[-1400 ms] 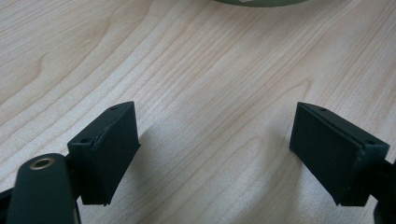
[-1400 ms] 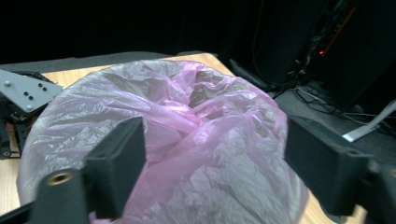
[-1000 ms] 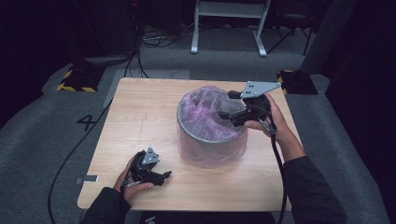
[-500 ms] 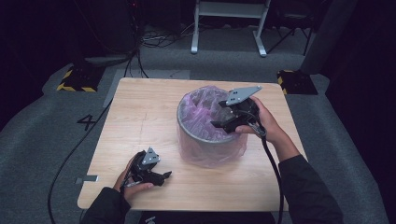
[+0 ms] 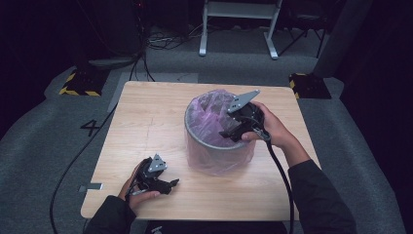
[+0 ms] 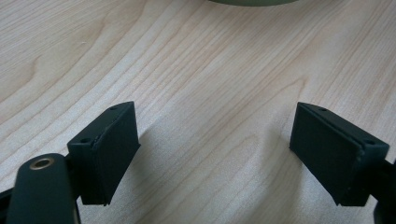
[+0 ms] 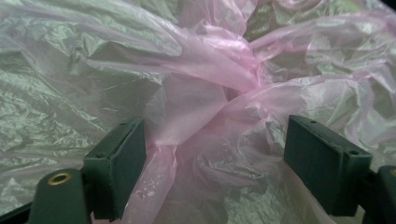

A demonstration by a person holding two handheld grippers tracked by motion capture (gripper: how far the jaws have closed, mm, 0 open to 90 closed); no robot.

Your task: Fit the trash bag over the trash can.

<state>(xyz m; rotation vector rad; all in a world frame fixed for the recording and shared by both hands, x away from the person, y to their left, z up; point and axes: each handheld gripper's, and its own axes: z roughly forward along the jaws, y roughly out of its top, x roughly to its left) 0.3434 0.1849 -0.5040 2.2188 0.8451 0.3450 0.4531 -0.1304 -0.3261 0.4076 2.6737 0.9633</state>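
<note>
Right now a round grey bin [image 5: 214, 146] lined with a pink plastic bag [image 5: 207, 114] stands a little right of the middle of the wooden table [image 5: 146, 122]. The bag's clear pink film folds over the rim and hangs down the outside of the bin, bunching near its base.

The person's right hand [image 5: 275, 129] reaches in from the right and holds the right gripper [image 5: 229, 132] over the bin's right rim, tipped down and leftward into the opening, its grey three-cornered plate up top and its black cable [image 5: 280, 170] trailing back along the forearm. In the right gripper view the jaws stand wide apart, with a twisted, gathered knot of the pink plastic bag [image 7: 224, 93] lying between and just beyond them. The left pad [image 7: 122, 163] touches or nearly touches a fold of the film; the right pad sits clear of it, so nothing is pinched.

The left hand [image 5: 139, 187] rests near the front left corner of the table, well apart from the bin, holding the left gripper [image 5: 170, 184] low over the wood and pointing right. In the left gripper view its jaws are spread wide over bare wooden table [image 6: 196, 93], holding nothing, with the bin's edge [image 6: 252, 2] just visible at the top.
</note>
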